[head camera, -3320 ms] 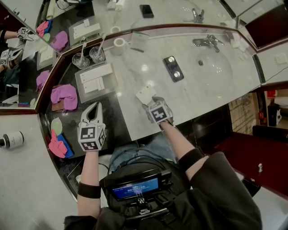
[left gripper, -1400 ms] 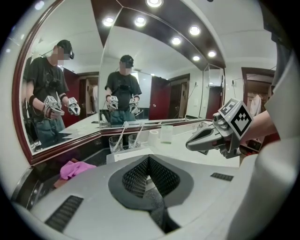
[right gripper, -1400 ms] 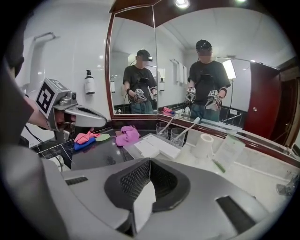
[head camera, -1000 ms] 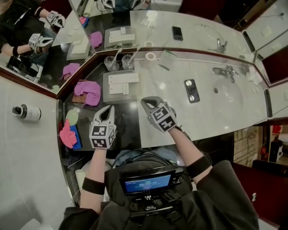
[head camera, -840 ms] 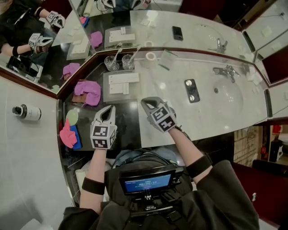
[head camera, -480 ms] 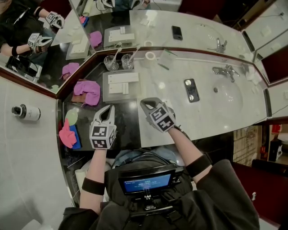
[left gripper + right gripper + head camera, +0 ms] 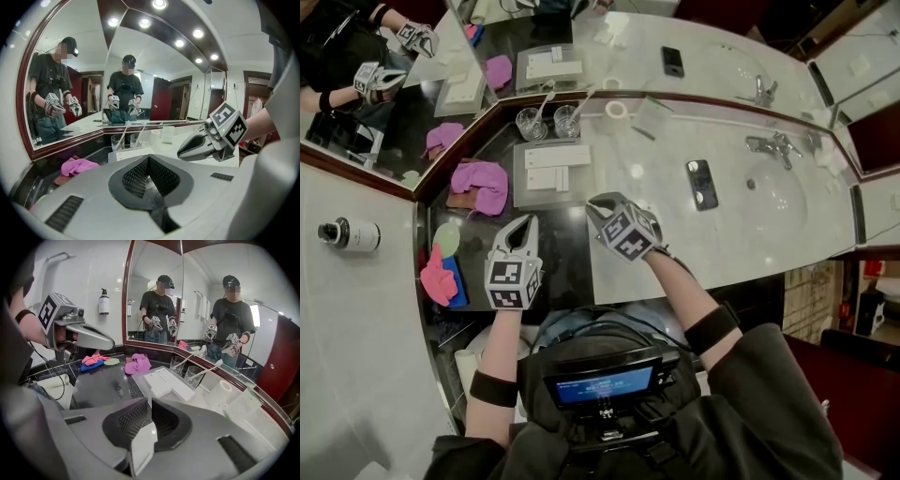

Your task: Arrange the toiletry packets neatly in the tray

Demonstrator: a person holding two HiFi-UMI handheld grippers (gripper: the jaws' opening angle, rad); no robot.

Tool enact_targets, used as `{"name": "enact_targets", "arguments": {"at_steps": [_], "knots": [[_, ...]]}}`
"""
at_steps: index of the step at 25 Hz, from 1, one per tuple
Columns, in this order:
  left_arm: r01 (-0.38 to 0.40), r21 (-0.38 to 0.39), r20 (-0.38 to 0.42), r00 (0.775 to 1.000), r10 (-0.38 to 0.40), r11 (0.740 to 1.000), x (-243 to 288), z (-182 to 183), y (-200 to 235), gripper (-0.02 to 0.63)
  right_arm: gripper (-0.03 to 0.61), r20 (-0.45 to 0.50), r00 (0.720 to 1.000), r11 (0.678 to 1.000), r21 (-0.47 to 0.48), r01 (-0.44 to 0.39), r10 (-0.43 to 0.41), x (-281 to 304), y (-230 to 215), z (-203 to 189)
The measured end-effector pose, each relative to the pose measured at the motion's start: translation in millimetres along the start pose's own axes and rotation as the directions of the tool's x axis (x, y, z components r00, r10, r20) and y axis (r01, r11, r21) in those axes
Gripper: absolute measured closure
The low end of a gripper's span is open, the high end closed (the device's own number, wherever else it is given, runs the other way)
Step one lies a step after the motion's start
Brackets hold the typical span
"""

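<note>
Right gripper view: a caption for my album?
Right gripper, jaws just opening, packet between them, facing the tray.

Head view: from above, steeply down on surface [image 7: 769,244]. Both gripper views: low, close over own jaws, toward mirror [image 7: 65,84]; share tray [image 7: 138,379], glasses [image 7: 178,365].

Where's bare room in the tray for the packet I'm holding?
In the tray, the near strip and near-right corner are bare; white packets fill the far part. Black counter in front is bare too. Pink cloth crowds the tray's left.
</note>
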State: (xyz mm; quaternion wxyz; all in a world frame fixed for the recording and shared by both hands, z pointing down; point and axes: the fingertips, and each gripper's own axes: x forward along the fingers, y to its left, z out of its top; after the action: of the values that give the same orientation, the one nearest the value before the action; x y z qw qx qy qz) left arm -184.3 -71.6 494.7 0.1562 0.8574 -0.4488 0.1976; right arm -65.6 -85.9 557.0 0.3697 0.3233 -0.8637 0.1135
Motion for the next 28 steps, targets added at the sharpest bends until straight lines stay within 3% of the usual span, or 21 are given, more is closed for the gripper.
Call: {"name": "enact_targets", "arguments": {"at_steps": [2,5,10,15,20,28], "knots": [[0.002,-0.003,-0.004,1.0,-0.002,1.0,4,-1,1,0.612,0.509,-0.022,1.0,0.999,-0.032,-0.015,0.014,10,-3,0],[0.003,-0.006,-0.008,1.0,-0.003,1.0,11,0,5,0.612,0.386,-0.063,0.997,0.995,-0.083,-0.053,0.048,26,-8,2],[0.006,-0.019,-0.006,1.0,-0.006,1.0,24,8,7,0.612,0.303,-0.125,0.989,0.977,-0.187,-0.098,0.075,52,-23,5],[-0.005,-0.039,-0.017,1.0,0.004,0.999,36,2,16,0.612,0.202,-0.178,0.976,0.961,-0.225,-0.162,0.123,85,-35,4],[-0.016,-0.06,-0.035,0.999,0.014,0.998,46,-9,19,0.612,0.193,-0.238,0.953,0.927,-0.277,-0.251,0.187,113,-36,-3],[-0.032,-0.09,-0.061,0.998,0.027,0.995,54,-23,26,0.612,0.196,-0.268,0.932,0.905,-0.281,-0.32,0.246,135,-38,-7]]}}
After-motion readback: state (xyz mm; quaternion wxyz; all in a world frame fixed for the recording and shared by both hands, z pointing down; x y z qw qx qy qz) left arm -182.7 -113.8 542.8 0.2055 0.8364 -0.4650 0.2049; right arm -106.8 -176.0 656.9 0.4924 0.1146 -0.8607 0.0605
